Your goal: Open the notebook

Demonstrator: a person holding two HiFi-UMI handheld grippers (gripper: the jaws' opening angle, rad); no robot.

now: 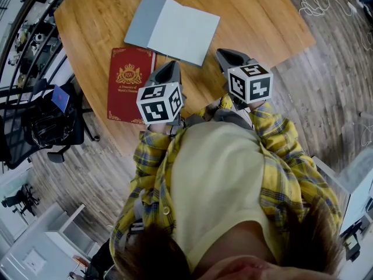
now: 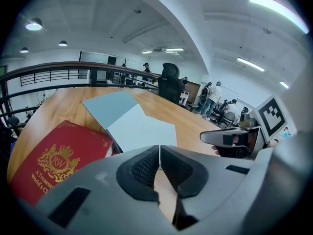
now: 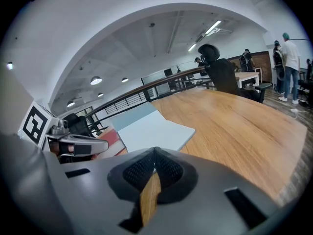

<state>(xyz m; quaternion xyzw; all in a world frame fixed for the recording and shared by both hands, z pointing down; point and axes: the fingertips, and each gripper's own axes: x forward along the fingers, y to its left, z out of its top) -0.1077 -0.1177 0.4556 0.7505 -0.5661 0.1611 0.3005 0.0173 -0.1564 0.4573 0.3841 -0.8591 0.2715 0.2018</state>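
Head view shows the notebook (image 1: 175, 28) lying open on the round wooden table (image 1: 256, 16), its grey cover folded out to the left and a pale blank page facing up. A red hardback book (image 1: 128, 83) with a gold crest lies closed just beside it, toward the person's left; the notebook's near corner seems to overlap the book's corner, though the angle makes that hard to confirm. The left gripper (image 1: 169, 69) is held over the table's near edge, its tip close to the notebook's near edge and beside the red book, and the right gripper (image 1: 227, 56) is alongside it, near the notebook's right corner. In the left gripper view the jaws are pressed together at their tips with nothing between them, the notebook (image 2: 139, 131) lying just ahead. In the right gripper view the jaws are likewise closed and empty, with the notebook (image 3: 151, 129) ahead and slightly left.
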